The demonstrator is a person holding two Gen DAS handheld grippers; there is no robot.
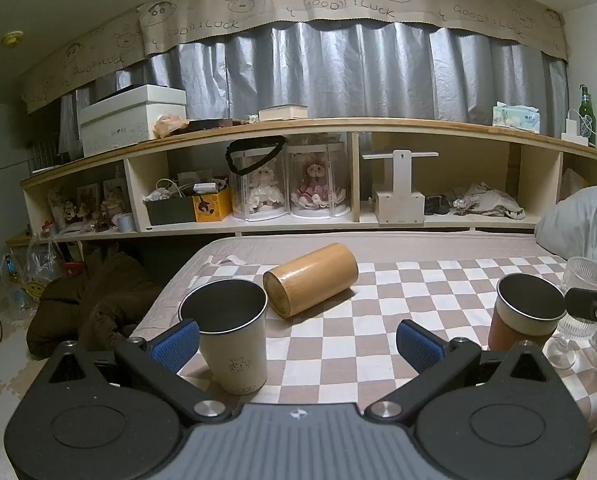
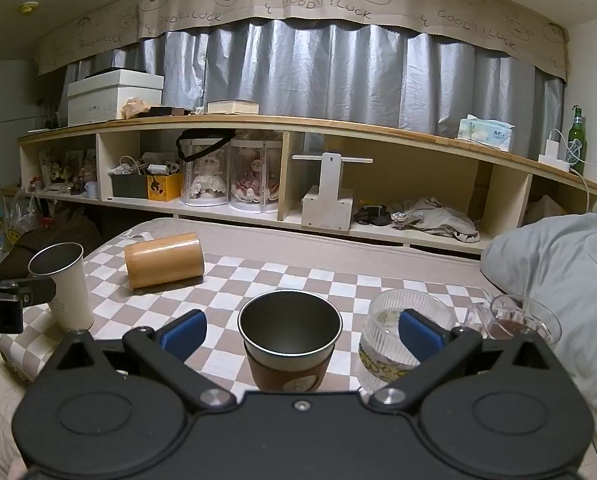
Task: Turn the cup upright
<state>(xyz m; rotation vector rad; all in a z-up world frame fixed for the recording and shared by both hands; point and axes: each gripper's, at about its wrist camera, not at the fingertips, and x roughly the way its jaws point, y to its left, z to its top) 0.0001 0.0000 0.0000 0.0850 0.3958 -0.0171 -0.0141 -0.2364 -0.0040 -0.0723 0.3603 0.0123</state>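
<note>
A bamboo cup point(image 1: 312, 278) lies on its side on the checked cloth point(image 1: 410, 296), base toward me; it also shows in the right wrist view point(image 2: 163, 260) at the far left. My left gripper point(image 1: 298, 340) is open and empty, a little short of the bamboo cup. A white steel cup point(image 1: 232, 336) stands upright just inside its left finger. My right gripper point(image 2: 301, 332) is open; a brown-sleeved steel cup point(image 2: 288, 344) stands upright between its fingers, untouched.
A ribbed glass point(image 2: 394, 336) and a clear jug with dark liquid point(image 2: 518, 322) stand at the right. A grey duvet point(image 2: 558, 264) lies at the right edge. A long wooden shelf point(image 1: 338, 184) runs behind the bed. Dark clothes point(image 1: 94, 296) lie on the floor at left.
</note>
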